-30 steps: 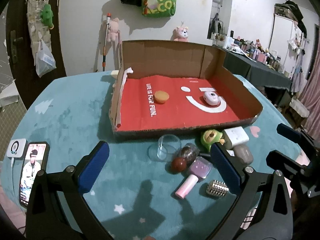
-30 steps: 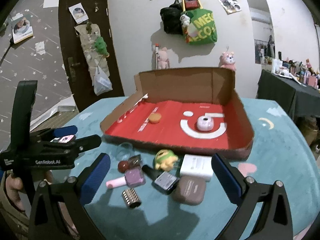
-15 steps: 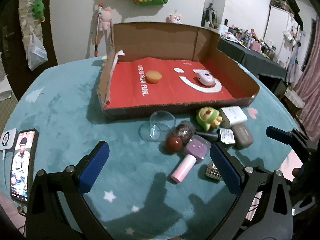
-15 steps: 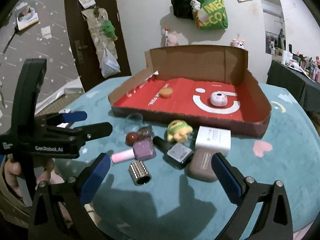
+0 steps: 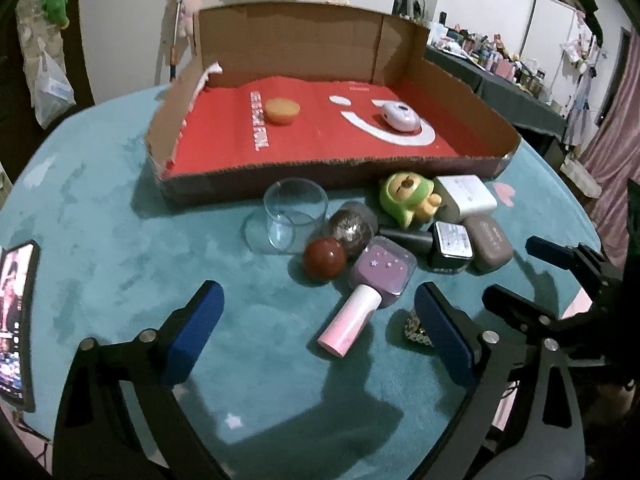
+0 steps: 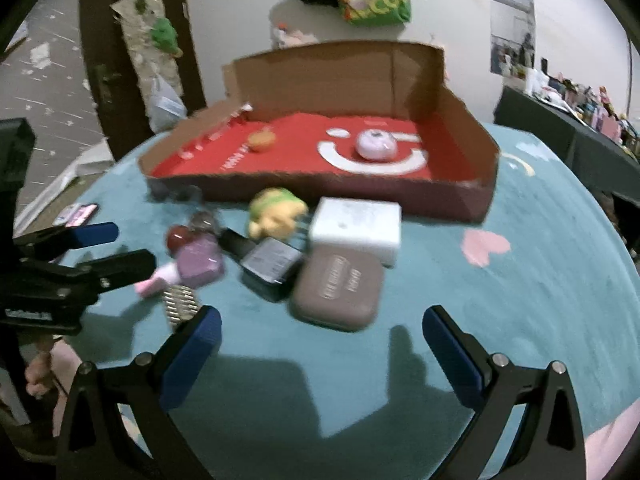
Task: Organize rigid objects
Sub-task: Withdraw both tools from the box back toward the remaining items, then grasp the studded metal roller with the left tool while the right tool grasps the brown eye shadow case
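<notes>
I'm holding left gripper wide, jaws just narrowing slightly, empty above pink bottle, right gripper gaping, empty, near brown case.

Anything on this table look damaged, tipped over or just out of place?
The cardboard box has a torn, ragged front edge and left wall. The clear glass lies on its side just before it, and the purple bottle lies flat amid the clutter.

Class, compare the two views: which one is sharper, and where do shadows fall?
Left wrist view: sharp, edges bowed by the fisheye lens; the left claw casts a dark shadow on the teal tablecloth. Right wrist view: smeared by blur, worst on the brown case.
</notes>
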`<state>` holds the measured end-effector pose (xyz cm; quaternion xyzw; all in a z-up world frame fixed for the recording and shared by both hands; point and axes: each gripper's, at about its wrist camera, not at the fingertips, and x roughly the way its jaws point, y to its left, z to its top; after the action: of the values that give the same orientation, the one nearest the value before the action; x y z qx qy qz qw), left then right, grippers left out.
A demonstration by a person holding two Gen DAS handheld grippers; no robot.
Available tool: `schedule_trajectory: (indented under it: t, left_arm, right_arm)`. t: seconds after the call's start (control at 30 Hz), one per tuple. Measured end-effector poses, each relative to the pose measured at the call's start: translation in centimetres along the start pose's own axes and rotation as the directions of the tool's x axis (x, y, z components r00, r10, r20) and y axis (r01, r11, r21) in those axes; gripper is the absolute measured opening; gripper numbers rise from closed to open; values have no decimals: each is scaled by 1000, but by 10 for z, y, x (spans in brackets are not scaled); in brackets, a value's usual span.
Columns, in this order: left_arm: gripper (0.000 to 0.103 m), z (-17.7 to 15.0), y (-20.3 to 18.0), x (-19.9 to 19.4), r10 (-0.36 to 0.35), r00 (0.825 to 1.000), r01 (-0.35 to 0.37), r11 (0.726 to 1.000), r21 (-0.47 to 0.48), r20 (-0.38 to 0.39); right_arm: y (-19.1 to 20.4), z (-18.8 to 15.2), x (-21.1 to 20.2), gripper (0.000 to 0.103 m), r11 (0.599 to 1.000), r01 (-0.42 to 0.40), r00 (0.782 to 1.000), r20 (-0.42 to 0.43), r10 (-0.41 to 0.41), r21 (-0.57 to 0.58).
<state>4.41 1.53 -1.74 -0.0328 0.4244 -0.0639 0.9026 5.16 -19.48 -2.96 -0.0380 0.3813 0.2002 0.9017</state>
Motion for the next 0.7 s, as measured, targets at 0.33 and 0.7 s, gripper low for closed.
schedule_trajectory:
  t: [0.33,0.7]
  left_arm:
    - [77,-1,-9,11,-78,997,79,997,8,-11]
    - [58,-1,-8,9,-122,992,122,992,22,-5]
  right_arm:
    - [-3,-2,17,91,999,37,999,-21,-37,-10]
    - [-4,1,21,85,998,64,998,-13,-64,-29]
